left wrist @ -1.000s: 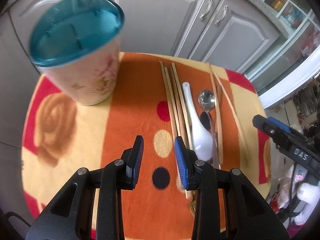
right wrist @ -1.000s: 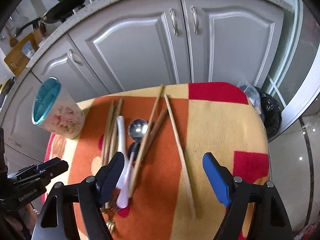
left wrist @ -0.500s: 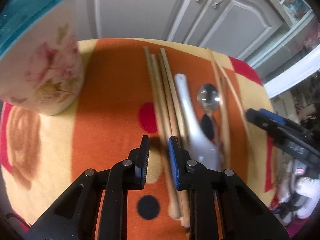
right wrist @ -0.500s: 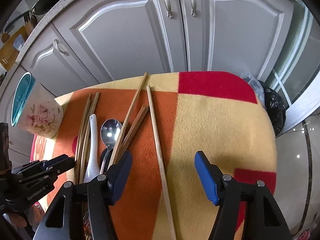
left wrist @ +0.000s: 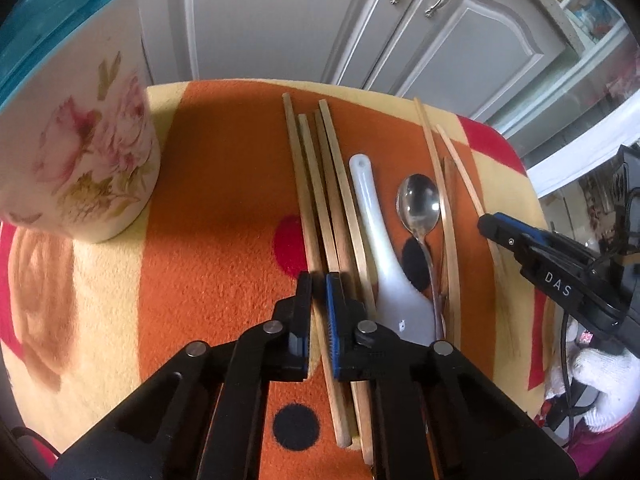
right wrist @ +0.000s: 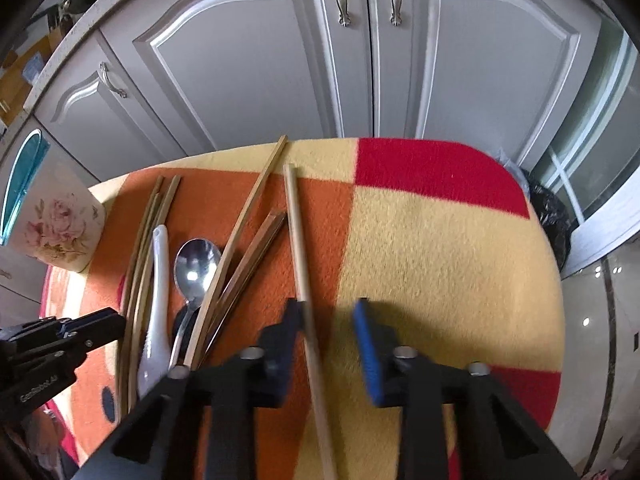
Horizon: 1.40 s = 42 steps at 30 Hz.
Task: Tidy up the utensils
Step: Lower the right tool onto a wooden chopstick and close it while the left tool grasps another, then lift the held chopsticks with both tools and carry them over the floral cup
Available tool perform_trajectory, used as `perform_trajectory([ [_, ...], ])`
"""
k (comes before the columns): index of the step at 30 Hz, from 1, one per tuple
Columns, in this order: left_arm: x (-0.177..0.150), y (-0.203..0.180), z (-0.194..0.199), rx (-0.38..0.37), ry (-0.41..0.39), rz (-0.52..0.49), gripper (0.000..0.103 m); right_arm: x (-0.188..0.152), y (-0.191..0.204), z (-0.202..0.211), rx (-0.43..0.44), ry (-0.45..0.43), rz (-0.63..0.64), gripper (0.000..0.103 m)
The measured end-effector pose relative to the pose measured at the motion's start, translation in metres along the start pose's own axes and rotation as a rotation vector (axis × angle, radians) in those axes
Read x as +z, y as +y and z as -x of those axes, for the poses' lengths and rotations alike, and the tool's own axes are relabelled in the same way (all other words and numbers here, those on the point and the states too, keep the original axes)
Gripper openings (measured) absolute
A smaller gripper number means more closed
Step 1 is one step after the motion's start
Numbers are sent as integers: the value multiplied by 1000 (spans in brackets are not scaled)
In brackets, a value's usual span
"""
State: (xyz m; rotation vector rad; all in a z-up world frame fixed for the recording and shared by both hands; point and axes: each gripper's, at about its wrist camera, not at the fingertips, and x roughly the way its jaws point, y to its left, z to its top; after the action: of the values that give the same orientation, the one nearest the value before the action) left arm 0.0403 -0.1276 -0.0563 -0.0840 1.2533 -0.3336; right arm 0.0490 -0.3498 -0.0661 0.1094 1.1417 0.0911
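The floral cup [left wrist: 80, 152] stands far left on the blanket-covered surface [right wrist: 440, 240]. Left gripper [left wrist: 318, 312] has its jaws narrowed onto the leftmost chopstick [left wrist: 298, 168]; right gripper [right wrist: 328, 344], jaws wide, straddles a lone chopstick [right wrist: 296, 232]. Grasping step; next, lift toward the cup.

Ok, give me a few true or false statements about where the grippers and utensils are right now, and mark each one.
1. The left gripper has its jaws closed on a wooden chopstick. True.
2. The right gripper is clamped shut on the shiny metal spoon. False: its jaws are open around a single pale wooden chopstick.
3. The white ceramic soup spoon lies between the chopstick bundle and the metal spoon. True.
4. The floral cup with the teal lid lies tipped over. False: it stands upright on the mat.
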Motion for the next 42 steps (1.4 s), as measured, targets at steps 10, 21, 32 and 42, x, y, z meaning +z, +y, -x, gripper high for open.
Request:
perform_trajectory([
  [10, -42, 31, 28, 21, 33, -30, 5, -36, -5, 30, 140, 46, -26, 5],
  [21, -67, 46, 43, 27, 83, -81, 6, -75, 9, 38, 122, 124, -8, 34],
  [32, -4, 28, 9, 140, 34, -80, 16, -26, 27, 7, 61, 89, 80, 14],
  [42, -3, 34, 53, 28, -26, -74, 4, -26, 22, 48, 148, 19, 73, 5],
])
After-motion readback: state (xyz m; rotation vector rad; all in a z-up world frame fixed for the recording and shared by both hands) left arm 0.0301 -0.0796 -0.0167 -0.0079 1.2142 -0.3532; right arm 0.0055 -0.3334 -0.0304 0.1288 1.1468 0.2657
